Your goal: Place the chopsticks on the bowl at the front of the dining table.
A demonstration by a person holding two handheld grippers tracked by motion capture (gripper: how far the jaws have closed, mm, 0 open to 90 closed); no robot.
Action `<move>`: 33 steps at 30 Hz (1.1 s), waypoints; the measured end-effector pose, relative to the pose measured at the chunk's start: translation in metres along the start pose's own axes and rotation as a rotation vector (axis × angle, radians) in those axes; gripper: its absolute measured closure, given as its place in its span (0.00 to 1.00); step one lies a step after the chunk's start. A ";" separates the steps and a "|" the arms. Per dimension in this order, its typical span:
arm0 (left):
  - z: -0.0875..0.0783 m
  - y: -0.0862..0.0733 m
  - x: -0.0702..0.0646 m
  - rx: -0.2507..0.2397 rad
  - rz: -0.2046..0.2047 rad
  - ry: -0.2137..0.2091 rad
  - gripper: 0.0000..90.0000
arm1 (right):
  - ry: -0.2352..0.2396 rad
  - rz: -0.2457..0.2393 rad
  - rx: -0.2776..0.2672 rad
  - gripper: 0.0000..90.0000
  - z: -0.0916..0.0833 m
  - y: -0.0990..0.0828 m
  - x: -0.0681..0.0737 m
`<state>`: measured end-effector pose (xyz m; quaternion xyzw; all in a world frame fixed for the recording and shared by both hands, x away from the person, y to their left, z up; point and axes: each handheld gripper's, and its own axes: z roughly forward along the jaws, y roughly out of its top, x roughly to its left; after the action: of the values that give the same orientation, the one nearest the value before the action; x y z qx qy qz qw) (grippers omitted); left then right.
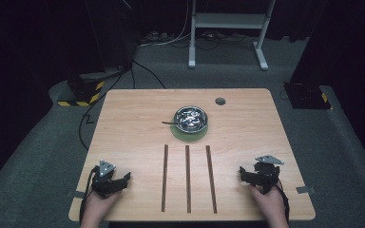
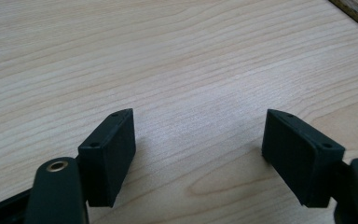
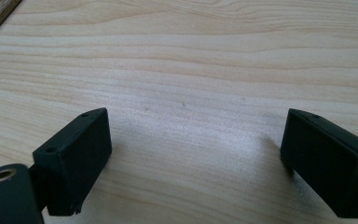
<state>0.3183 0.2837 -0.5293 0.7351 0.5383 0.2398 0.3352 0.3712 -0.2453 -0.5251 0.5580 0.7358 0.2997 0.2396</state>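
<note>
Steel bowl (image 1: 190, 118) of metal pieces, far beyond both wide-open, empty grippers (image 1: 115, 181) (image 1: 250, 176): a hasty reach could tip it.

Dim, dark surroundings; the table (image 1: 138, 118) evenly lit from above, close views slightly soft.

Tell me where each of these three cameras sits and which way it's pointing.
High view: above the person's side, facing forward and down on the wooden table and metal bowl; both hands and grippers show.
Left gripper view: rides the left gripper, looking along its open jaws at bare tabletop, a dark strip at the top right corner.
Right gripper view: rides the right gripper, jaws open, over bare tabletop.
Shared: the same light wood grain in both gripper views.
</note>
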 end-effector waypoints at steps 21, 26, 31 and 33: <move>0.000 0.000 -0.002 -0.003 -0.003 0.009 0.30 | 0.018 0.008 0.000 0.09 -0.003 -0.002 -0.002; 0.001 0.001 -0.001 -0.002 -0.005 0.008 0.30 | 0.034 -0.014 0.004 0.09 -0.006 -0.005 -0.001; 0.002 0.002 -0.001 -0.003 -0.007 0.008 0.29 | 0.113 -0.033 -0.022 0.13 -0.008 -0.005 -0.002; 0.002 0.002 -0.001 -0.002 -0.007 0.008 0.29 | 0.113 -0.036 -0.034 0.14 -0.010 -0.004 0.000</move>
<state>0.3206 0.2820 -0.5293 0.7319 0.5419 0.2423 0.3346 0.3620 -0.2477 -0.5211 0.5226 0.7529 0.3388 0.2128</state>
